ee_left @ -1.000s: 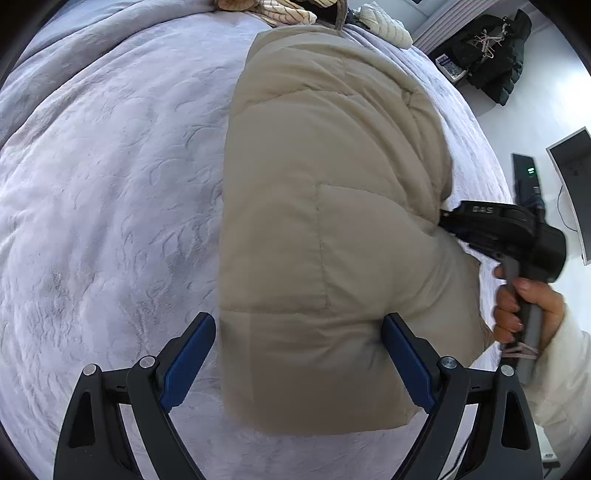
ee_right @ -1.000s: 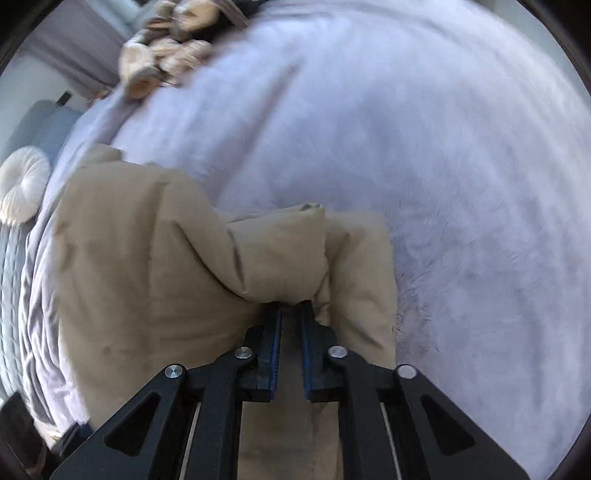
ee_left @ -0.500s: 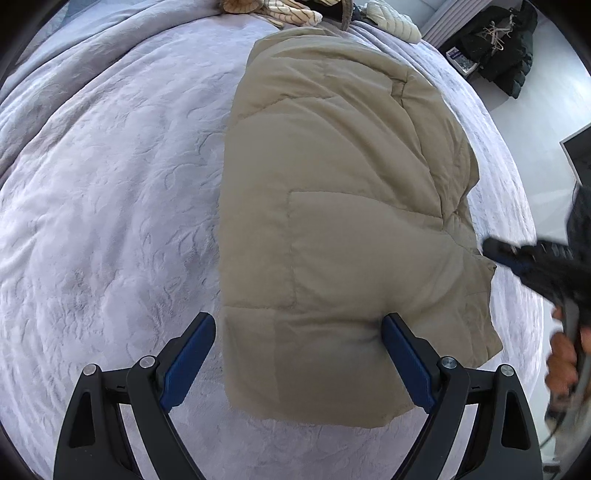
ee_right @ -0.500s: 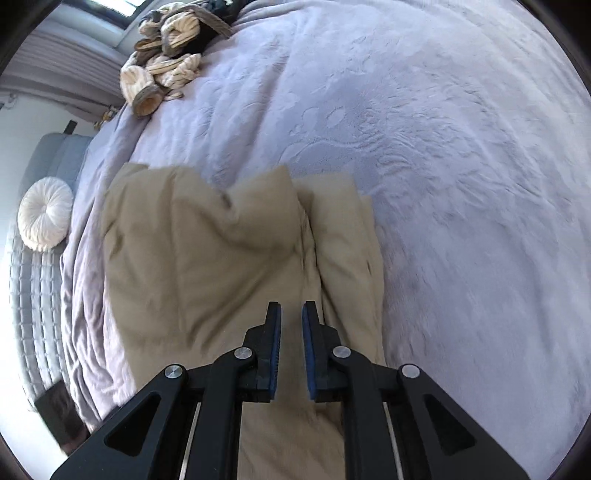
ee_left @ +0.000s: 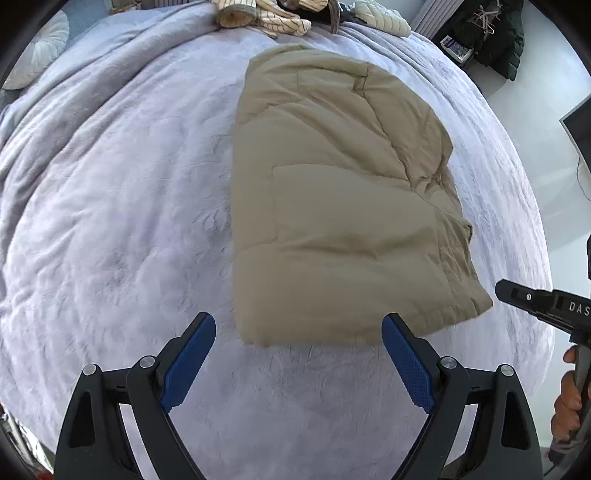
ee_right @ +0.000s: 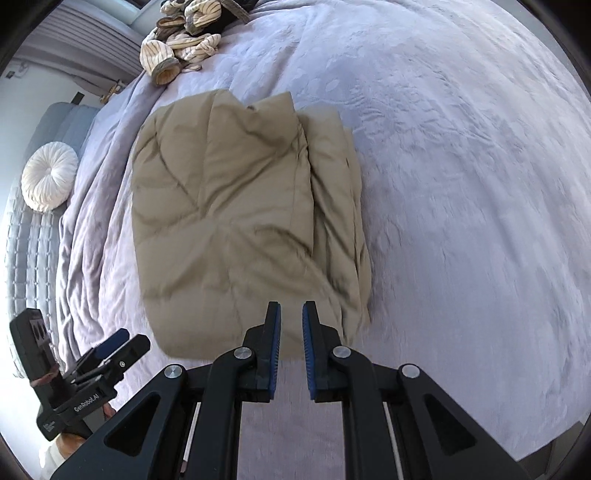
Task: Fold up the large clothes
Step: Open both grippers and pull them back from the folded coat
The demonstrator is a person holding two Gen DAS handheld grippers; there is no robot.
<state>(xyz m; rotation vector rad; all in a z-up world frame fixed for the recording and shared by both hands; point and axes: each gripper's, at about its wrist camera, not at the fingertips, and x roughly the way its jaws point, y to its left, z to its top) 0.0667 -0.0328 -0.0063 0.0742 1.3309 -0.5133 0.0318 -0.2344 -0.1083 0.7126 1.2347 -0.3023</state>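
A beige padded jacket [ee_left: 332, 206] lies folded into a thick rectangle on the lilac bedspread [ee_left: 110, 221]; it also shows in the right wrist view [ee_right: 236, 214]. My left gripper [ee_left: 299, 354] is wide open and empty, just short of the jacket's near edge. My right gripper [ee_right: 291, 332] hangs above the jacket's near edge with its jaws a narrow gap apart and nothing between them. The right gripper's body [ee_left: 546, 302] shows at the right of the left wrist view. The left gripper [ee_right: 110, 350] shows at the lower left of the right wrist view.
Striped cream clothes [ee_left: 258, 14] lie piled at the far end of the bed, also in the right wrist view [ee_right: 181, 40]. A round white cushion [ee_right: 48, 181] rests by the grey headboard. Dark coats [ee_left: 495, 33] hang beyond the bed. The bed's edge runs at the right.
My right gripper let go of the jacket's fold and drew back to its near edge. My left gripper drew back off the jacket, still wide open. The jacket settled flat.
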